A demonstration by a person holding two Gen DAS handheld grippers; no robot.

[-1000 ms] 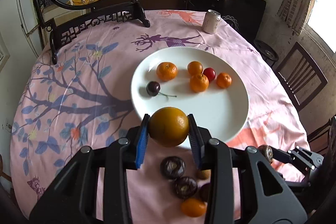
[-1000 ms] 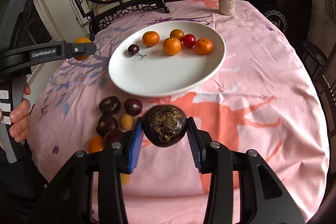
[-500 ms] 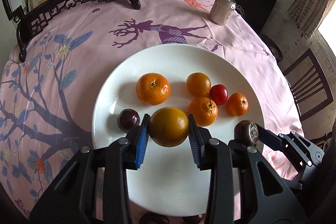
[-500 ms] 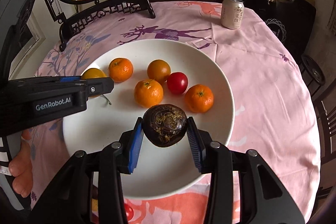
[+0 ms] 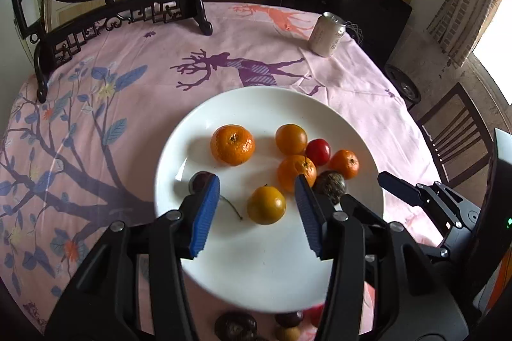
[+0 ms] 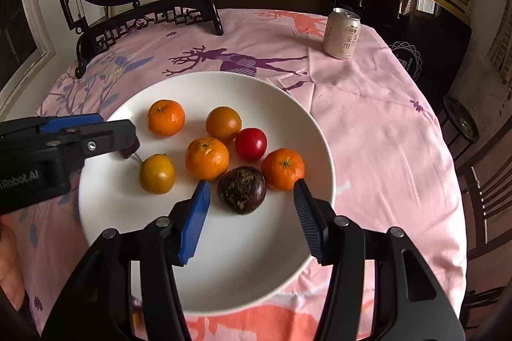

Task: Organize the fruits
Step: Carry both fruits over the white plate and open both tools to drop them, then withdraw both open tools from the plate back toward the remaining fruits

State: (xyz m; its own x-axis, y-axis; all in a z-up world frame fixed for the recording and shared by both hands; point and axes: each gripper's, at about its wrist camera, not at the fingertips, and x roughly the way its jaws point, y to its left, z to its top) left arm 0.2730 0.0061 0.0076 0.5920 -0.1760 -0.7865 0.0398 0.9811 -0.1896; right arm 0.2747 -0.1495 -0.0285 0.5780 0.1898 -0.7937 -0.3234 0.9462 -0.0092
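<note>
Glossy white plate [image 6: 313, 130] (ceramic-looking); soft printed tablecloth [image 6: 377, 123]; metal can [image 6: 341, 33].

Both wrist views look steeply down, close, sharing the plate [image 5: 179, 149]

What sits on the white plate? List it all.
On the white plate: three mandarins, two smooth orange fruits, a red fruit, a dark wrinkled fruit. A cherry is partly covered by the left hand-held gripper.
</note>
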